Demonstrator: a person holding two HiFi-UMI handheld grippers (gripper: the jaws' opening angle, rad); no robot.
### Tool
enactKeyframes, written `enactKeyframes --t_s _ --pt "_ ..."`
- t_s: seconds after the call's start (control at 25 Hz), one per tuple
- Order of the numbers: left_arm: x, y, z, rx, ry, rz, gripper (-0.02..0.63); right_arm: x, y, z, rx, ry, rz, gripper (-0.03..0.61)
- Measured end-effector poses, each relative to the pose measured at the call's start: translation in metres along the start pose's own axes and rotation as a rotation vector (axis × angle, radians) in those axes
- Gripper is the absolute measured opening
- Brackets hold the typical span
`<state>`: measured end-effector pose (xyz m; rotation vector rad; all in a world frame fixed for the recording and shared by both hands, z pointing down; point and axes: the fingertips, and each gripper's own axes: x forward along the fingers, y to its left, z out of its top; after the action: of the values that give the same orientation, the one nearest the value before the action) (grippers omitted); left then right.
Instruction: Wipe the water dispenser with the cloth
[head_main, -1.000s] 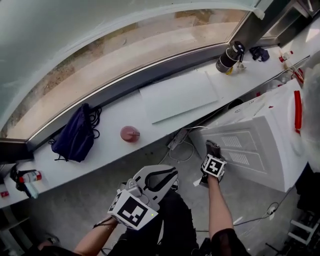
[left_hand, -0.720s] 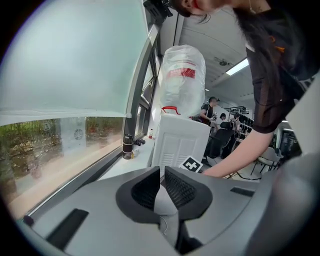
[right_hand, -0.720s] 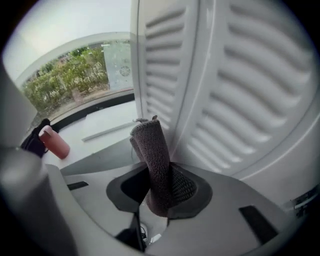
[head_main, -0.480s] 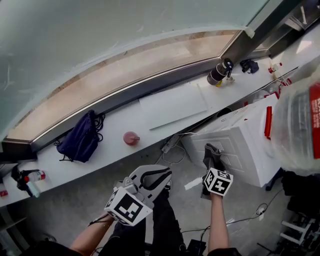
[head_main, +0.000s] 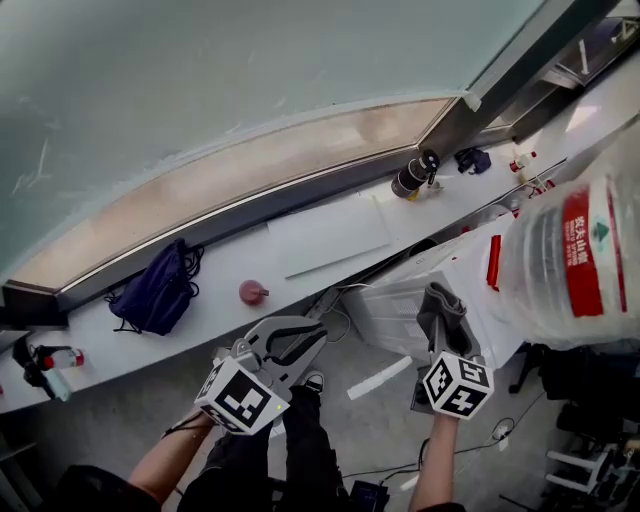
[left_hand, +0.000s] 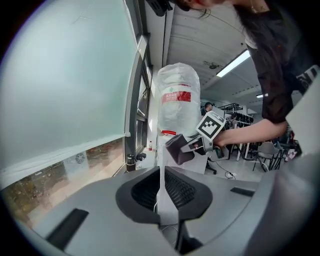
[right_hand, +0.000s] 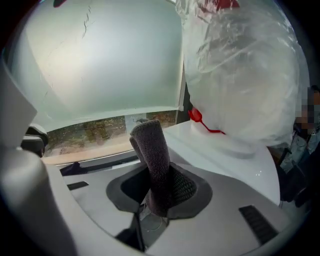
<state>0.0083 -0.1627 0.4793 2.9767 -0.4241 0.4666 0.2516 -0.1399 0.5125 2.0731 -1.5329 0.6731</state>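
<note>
The white water dispenser (head_main: 400, 295) stands under the window ledge, with a big clear bottle (head_main: 572, 255) on top of it. The bottle (left_hand: 178, 100) rises ahead in the left gripper view. My right gripper (head_main: 441, 338) is shut on a folded grey cloth (head_main: 444, 306), which lies over the dispenser's front face. I cannot tell whether they touch. In the right gripper view the cloth (right_hand: 152, 145) stands up out of that gripper (right_hand: 159, 176), left of the dispenser's top (right_hand: 225, 157). My left gripper (head_main: 318, 336) hangs left of the dispenser, shut and holding nothing (left_hand: 162, 172).
A long white window ledge (head_main: 200, 295) carries a dark blue bag (head_main: 155, 290), a pink round object (head_main: 252, 292), a white board (head_main: 325, 235) and a black flask (head_main: 410, 178). Cables (head_main: 335, 315) and a white strip (head_main: 378, 378) lie on the floor below.
My right gripper has drawn the cloth along the dispenser's front toward its top end. The head view has swung, so the bottle now shows. The left gripper has hardly moved.
</note>
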Motion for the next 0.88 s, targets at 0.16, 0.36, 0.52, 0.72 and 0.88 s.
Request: enactKeyframes --t_s 0.16,0.36,0.52,0.72,0.88 --pt "-0.001 0.003 -0.004 -0.014 -0.002 0.014 0.043 0.009 -0.012 0.001 0.049 0.002 -0.034 0.106" --pt "0.000 0.003 -0.016 -0.059 0.008 0.034 0.043 0.036 -0.017 -0.029 0.083 0.051 -0.077 0.106" --pt "0.004 0.003 -0.028 -0.081 0.018 0.052 0.043 0.069 -0.018 -0.068 0.090 0.121 -0.105 0.106" --pt "0.007 0.008 -0.043 -0.116 0.036 0.095 0.043 0.116 -0.018 -0.121 0.107 0.193 -0.128 0.106" --pt "0.009 0.013 -0.057 -0.134 0.056 0.137 0.043 0.158 -0.010 -0.159 0.088 0.224 -0.136 0.106"
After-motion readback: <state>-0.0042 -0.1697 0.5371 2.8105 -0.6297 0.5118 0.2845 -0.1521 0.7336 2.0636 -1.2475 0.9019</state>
